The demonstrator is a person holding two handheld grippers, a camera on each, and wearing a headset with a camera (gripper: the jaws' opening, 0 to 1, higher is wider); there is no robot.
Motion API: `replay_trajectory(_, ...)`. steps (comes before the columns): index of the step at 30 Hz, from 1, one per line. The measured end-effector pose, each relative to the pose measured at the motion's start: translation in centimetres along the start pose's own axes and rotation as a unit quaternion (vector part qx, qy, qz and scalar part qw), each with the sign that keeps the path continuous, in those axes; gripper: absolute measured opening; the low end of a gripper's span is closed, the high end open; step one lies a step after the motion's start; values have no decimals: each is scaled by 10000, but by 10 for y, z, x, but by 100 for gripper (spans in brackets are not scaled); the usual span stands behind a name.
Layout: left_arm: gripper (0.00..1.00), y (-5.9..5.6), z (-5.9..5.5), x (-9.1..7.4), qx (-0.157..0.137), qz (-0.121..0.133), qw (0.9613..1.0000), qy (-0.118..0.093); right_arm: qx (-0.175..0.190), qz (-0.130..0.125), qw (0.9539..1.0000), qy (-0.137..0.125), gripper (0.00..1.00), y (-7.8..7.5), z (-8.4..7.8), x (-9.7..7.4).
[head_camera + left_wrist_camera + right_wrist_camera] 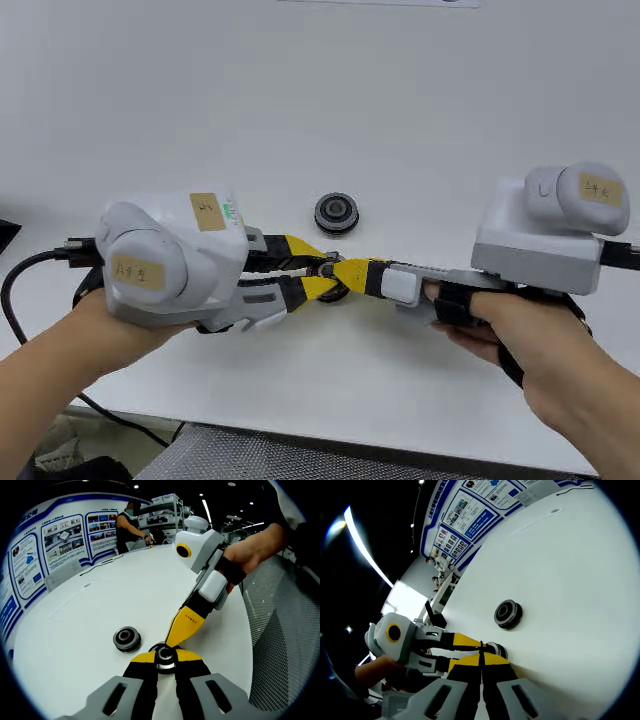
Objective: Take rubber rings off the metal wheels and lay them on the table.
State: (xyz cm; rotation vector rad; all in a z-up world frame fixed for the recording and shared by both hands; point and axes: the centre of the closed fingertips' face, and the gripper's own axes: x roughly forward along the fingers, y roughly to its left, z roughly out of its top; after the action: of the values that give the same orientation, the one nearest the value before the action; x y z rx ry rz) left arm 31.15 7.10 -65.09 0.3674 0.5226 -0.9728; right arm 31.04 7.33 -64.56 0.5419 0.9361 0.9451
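A small metal wheel [331, 279] with a black rubber ring is held just above the white table [400, 150]. My left gripper [320, 276] comes in from the left and is shut on it, one yellow tip on each side [165, 659]. From the right, my right gripper [347, 272] has its yellow jaws pressed together at the wheel's rim, pinching the rubber ring [159, 645]. In the right gripper view the shut jaws [482, 657] end at the wheel [498, 650]. A second wheel [337, 212] with its ring on lies flat on the table behind them.
A black cable [20, 275] runs off the left gripper over the table's near edge. A dark object [5, 232] sits at the far left. A person [127, 527] stands at the table's far end. Open white table lies all around the second wheel [127, 639].
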Motion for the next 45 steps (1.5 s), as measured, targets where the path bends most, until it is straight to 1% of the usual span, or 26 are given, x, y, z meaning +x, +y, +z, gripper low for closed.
replay_trajectory(3, 11, 0, 0, 0, -4, 10, 10000, 3, -15, -46, 10000, -4, 0, -1, 0, 0)
replay_trajectory(9, 11, 1, 0, 0, 5, 13, 10000, 5, 69, -56, 9999, -87, 0, -3, 4, -4)
replay_trajectory(14, 12, 1, -1, 0, 22, 19, 10000, 18, 109, -62, 9998, -119, 1, -3, 5, -4)
replay_trajectory(18, 12, 1, -1, 0, 106, 1, 9999, 86, 220, -55, 9996, -141, 1, -4, 4, -5)
replay_trajectory(21, 13, 2, -1, 0, -2, 35, 10000, 78, 250, -58, 9996, -132, 1, -6, 4, -5)
replay_trajectory(24, 13, 3, -3, -1, 1, 58, 9999, 92, 300, -38, 9994, -136, 1, -5, 3, -5)
replay_trajectory(27, 13, 3, -2, -4, 100, 71, 9999, 111, 348, -10, 9993, -123, 1, -5, 2, -4)
replay_trajectory(30, 13, 2, -1, -7, 24, 62, 10000, 63, 415, 36, 9990, -140, 1, -3, 2, -3)
replay_trajectory(34, 15, 4, 6, -13, -99, 147, 9998, -83, 438, 78, 9989, -150, 1, -1, 2, -3)
replay_trajectory(38, 16, 5, 8, -18, -133, 211, 9997, -79, 488, 139, 9986, -177, 1, 3, 3, -3)
replay_trajectory(40, 16, 7, 8, -21, -179, 280, 9994, -98, 524, 197, 9982, -218, 1, 6, 6, -4)
replay_trajectory(43, 20, 11, 10, -27, -300, 400, 9986, -171, 668, 346, 9965, -359, 1, 13, 13, -8)
replay_trajectory(45, 24, 13, 12, -31, -364, 468, 9978, -281, 709, 379, 9958, -430, 1, 14, 17, -11)
